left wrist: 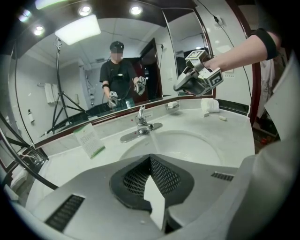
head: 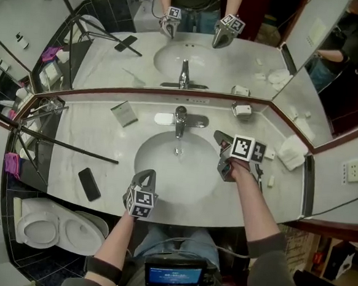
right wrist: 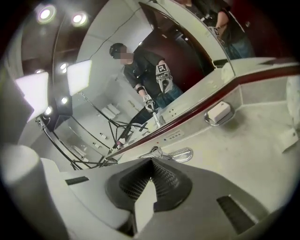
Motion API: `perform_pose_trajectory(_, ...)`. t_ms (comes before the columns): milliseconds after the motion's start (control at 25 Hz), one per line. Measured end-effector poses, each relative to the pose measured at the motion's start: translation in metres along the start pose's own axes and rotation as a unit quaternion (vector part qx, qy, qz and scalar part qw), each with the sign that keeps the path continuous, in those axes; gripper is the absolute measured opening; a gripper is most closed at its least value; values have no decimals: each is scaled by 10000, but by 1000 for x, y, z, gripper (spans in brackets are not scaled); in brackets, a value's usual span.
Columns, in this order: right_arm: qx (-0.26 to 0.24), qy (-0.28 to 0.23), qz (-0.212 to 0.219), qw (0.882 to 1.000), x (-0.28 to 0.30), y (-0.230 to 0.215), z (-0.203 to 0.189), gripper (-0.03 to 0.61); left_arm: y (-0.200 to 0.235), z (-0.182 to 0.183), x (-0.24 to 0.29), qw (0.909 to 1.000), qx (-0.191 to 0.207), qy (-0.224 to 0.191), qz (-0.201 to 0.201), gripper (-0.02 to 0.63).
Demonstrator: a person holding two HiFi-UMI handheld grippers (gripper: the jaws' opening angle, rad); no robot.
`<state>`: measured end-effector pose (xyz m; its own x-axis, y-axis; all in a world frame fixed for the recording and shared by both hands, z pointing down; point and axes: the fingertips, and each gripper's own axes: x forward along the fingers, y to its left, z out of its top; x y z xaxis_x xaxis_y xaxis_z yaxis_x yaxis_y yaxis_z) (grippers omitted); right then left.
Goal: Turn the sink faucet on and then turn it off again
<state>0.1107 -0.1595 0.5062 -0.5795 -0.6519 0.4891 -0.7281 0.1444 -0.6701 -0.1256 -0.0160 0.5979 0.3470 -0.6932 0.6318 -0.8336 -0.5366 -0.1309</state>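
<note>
The chrome faucet (head: 180, 117) stands behind the round white sink basin (head: 164, 169); its lever is up on top. In the left gripper view, a pale streak that looks like running water drops from the faucet (left wrist: 141, 123) spout. My left gripper (head: 145, 175) hangs over the basin's near rim, shut and empty, pointing at the faucet. My right gripper (head: 219, 136) is raised to the right of the faucet, clear of it, shut with nothing between its jaws. It shows in the left gripper view too, the right gripper (left wrist: 179, 86) held up in the air. The right gripper view has the faucet (right wrist: 162, 152) just beyond the closed jaws.
A black phone (head: 89, 183) lies on the counter at the left, with a leaflet card (head: 124, 113) behind it. Tripod legs (head: 62, 141) cross the left counter. A soap dish (head: 242, 110) and a folded towel (head: 292, 152) sit at the right. Mirrors line the back wall, and a toilet (head: 49, 225) stands lower left.
</note>
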Motion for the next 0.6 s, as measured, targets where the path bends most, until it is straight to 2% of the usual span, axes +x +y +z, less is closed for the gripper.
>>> perform_pose_trajectory(240, -1139, -51, -653, 9913, -33, -13, -14, 0, 3, 9, -6, 10000, -14, -36, -22, 2)
perform_pose_trajectory(440, -1498, -234, -1001, 9834, -55, -26, -19, 0, 3, 9, -11, 10000, -7, -14, -44, 2)
perform_pose_trajectory(600, -1942, -262, -1375, 9709, -70, -37, -24, 0, 6, 8, -16, 10000, -20, -6, -51, 2)
